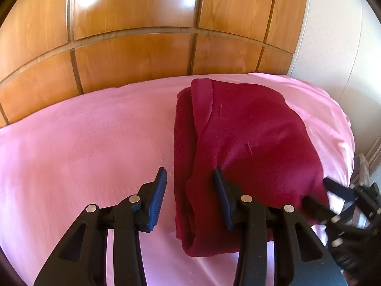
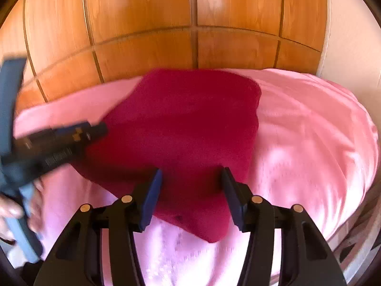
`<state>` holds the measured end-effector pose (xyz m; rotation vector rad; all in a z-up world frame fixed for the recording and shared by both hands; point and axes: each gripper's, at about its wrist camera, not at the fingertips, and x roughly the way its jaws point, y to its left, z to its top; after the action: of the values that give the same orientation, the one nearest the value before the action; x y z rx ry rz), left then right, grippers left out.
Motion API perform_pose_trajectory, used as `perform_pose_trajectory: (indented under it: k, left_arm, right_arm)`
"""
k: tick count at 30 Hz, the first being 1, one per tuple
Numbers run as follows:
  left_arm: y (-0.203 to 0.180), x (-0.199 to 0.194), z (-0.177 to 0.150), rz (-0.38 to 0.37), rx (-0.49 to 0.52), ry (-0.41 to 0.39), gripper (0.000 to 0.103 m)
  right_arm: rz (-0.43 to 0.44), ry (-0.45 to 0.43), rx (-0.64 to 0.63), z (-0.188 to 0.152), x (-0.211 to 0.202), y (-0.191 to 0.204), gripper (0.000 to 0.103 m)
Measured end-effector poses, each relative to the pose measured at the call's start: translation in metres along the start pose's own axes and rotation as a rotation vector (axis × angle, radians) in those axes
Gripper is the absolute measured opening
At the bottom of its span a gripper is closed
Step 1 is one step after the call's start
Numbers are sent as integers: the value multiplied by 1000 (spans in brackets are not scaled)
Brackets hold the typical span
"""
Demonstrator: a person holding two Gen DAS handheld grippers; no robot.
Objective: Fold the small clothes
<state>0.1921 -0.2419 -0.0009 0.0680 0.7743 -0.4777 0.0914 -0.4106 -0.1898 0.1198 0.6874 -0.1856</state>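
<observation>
My left tongs (image 1: 189, 190) hover low with jaws wide and empty over the near left edge of the folded red garment (image 1: 240, 143) on the pink bed (image 1: 83, 143); my right tongs (image 2: 191, 190) gape empty over its near corner.

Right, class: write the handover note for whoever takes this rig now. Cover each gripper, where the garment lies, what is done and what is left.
Left gripper: open, holding nothing, over the near left edge of the dark red garment.
Right gripper: open, holding nothing, over the garment's near end.
Garment: lies on the pink bedspread, in front of the wooden wardrobe, folded into a compact bundle with stacked layers showing along its left side.
Done: the main folds appear made.
Left: probably tidy the edges or make a last fold; no other clothes are visible in either view.
</observation>
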Motion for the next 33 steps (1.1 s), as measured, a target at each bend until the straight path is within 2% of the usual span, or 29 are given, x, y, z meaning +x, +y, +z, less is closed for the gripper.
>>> perform_pose_trajectory:
  k: [6,8,11,12,13,15,19,21,27,33]
  left_arm:
    - [4,-17,-5,10,-23,-21,41]
    - [7,-25,-8,23,-32,-38,52]
    - [10,-40,-12,31,-38,-63,53]
    - [11,-44,-13,37,-38,-69,53]
    - [12,-48,-14,43,-40,-76,54]
    - [15,-59,-17,60,-49,-99,66]
    - [21,-73,-24,97,-61,-123,67]
    - [23,-79,-29,117,-71,-127,74]
    - [27,-94,-44,151,-72,-150,86]
    - [33,-94,-51,178,-82,-132,90]
  right_arm:
    - [-32,-7,12,-3,2,4,56]
    - [-26,-6,32,-4,0,2,59]
    - [-32,-9,63,-5,-7,3,64]
    - [-31,-10,80,-4,-10,4,67]
    - [-34,-14,94,-4,-14,5,75]
    - [-72,-35,121,-6,-23,9,87]
    - [-136,-83,157,-6,-39,17,100]
    - [-156,-108,169,-8,-47,23,100]
    - [-220,-116,203,-14,-50,34,101]
    - [-247,-105,187,-16,-46,39,101]
